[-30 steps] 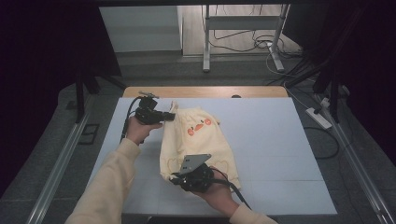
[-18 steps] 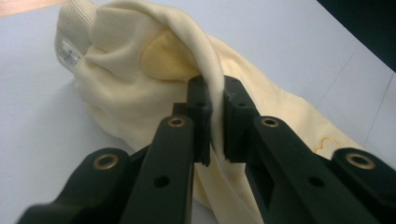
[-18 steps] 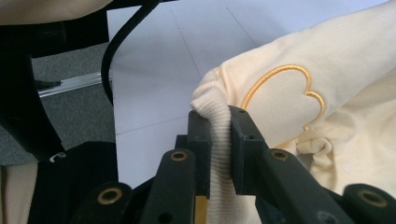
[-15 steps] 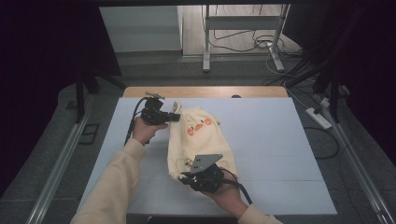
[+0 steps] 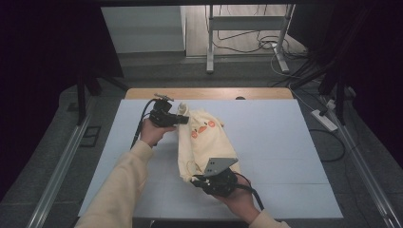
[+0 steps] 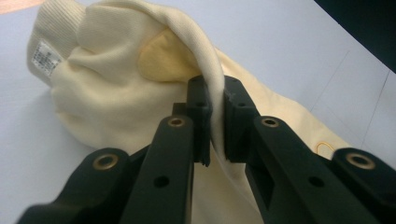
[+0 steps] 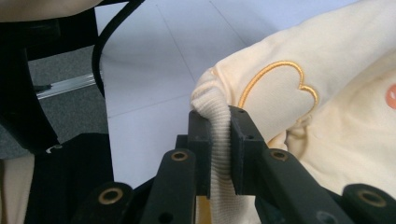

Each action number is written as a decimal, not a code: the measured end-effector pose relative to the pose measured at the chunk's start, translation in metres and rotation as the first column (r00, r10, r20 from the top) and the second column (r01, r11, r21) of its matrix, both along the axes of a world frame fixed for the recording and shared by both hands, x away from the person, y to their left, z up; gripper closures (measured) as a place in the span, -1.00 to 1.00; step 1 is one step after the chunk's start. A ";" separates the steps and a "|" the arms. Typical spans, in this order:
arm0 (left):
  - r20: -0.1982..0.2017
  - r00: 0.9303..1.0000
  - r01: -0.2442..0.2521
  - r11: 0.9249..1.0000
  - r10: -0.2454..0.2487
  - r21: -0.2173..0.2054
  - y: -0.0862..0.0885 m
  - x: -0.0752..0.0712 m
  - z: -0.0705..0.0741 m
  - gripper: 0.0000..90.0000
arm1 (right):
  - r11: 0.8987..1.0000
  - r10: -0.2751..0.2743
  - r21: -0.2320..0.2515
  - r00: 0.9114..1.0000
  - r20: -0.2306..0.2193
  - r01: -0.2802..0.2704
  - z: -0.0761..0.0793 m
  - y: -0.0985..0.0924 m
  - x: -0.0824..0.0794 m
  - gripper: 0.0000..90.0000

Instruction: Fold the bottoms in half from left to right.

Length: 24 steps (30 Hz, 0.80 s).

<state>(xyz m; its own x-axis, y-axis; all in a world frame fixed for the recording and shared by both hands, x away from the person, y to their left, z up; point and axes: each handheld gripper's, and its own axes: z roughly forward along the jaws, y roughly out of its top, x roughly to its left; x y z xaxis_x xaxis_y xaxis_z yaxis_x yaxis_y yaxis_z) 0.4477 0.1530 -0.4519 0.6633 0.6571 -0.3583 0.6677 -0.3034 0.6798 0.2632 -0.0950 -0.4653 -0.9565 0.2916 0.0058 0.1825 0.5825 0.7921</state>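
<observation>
Lab or studio: dark curtains [image 5: 43, 71], loose floor cables [image 5: 247, 40], metal stand [image 5: 209, 42].

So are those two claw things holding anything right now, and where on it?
Yes, both grip one cream sweatshirt. The left gripper pinches a fold of plain fabric at its far end; the right gripper clamps a ribbed edge at the near end.

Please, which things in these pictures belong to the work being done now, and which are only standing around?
In the work:
- cream sweatshirt, folded on the table
- left gripper, clamped on a fold of it
- right gripper, clamped on its ribbed hem

Only around:
- metal stand behind the table
- power strip on the floor
</observation>
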 end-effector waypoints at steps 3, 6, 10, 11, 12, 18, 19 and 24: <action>-0.001 1.000 0.005 1.000 -0.005 -0.001 -0.004 0.001 -0.001 0.84 | 1.000 -0.017 0.005 1.000 -0.003 0.017 0.000 -0.006 0.000 0.79; -0.002 1.000 0.010 1.000 -0.010 -0.004 -0.008 0.003 -0.002 0.84 | 1.000 -0.031 0.003 1.000 -0.001 0.031 0.000 -0.011 -0.001 0.79; -0.004 1.000 0.018 1.000 -0.018 -0.007 -0.013 0.004 -0.003 0.84 | 0.999 -0.046 0.002 0.999 -0.002 0.046 0.000 -0.018 -0.001 0.79; -0.005 1.000 0.020 1.000 -0.020 -0.009 -0.014 0.005 -0.003 0.84 | 0.999 -0.048 0.005 0.999 -0.003 0.048 -0.001 -0.019 -0.001 0.79; -0.006 1.000 0.020 1.000 -0.020 -0.011 -0.015 0.005 -0.004 0.84 | 0.999 -0.051 0.003 0.999 -0.005 0.051 -0.001 -0.020 -0.001 0.79; -0.009 1.000 0.027 1.000 -0.027 -0.012 -0.019 0.007 -0.005 0.84 | 0.998 -0.064 0.003 0.998 -0.005 0.064 -0.002 -0.024 -0.002 0.79; -0.009 1.000 0.029 0.999 -0.030 -0.013 -0.019 0.007 -0.005 0.84 | 0.998 -0.066 0.004 0.998 -0.007 0.066 -0.002 -0.025 -0.002 0.79; -0.007 0.999 0.036 0.999 -0.036 -0.012 -0.024 0.008 -0.005 0.84 | 0.997 -0.078 0.012 0.997 -0.018 0.078 -0.001 -0.030 -0.001 0.79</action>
